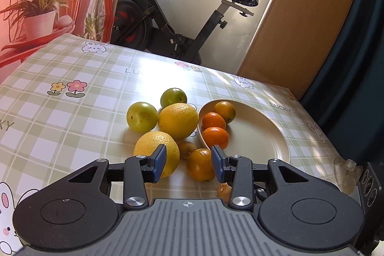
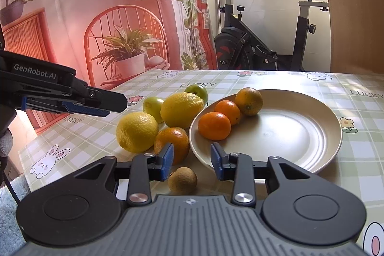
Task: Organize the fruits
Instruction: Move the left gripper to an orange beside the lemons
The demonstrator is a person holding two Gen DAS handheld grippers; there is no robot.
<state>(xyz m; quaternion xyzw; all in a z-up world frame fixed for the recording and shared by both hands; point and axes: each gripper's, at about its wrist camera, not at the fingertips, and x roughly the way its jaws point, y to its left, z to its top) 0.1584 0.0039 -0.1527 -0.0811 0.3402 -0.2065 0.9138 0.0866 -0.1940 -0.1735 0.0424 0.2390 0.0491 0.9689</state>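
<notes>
A cream plate (image 2: 288,131) holds three small oranges (image 2: 214,125) at its left side; it also shows in the left wrist view (image 1: 259,136). Left of it on the table lie two lemons (image 2: 137,131), two green fruits (image 2: 153,106), one orange (image 2: 171,145) and a small brown kiwi (image 2: 182,179). My left gripper (image 1: 189,163) is open, with the loose orange (image 1: 200,164) just ahead between its fingers. My right gripper (image 2: 190,161) is open and empty, just above the kiwi. The left gripper (image 2: 96,103) also shows at left in the right wrist view.
The table has a green checked cloth (image 1: 72,116) with rabbits and flowers. An exercise bike (image 1: 182,23) stands behind the far edge. A printed backdrop (image 2: 96,16) hangs at the left. A wooden panel (image 1: 300,16) is at the right.
</notes>
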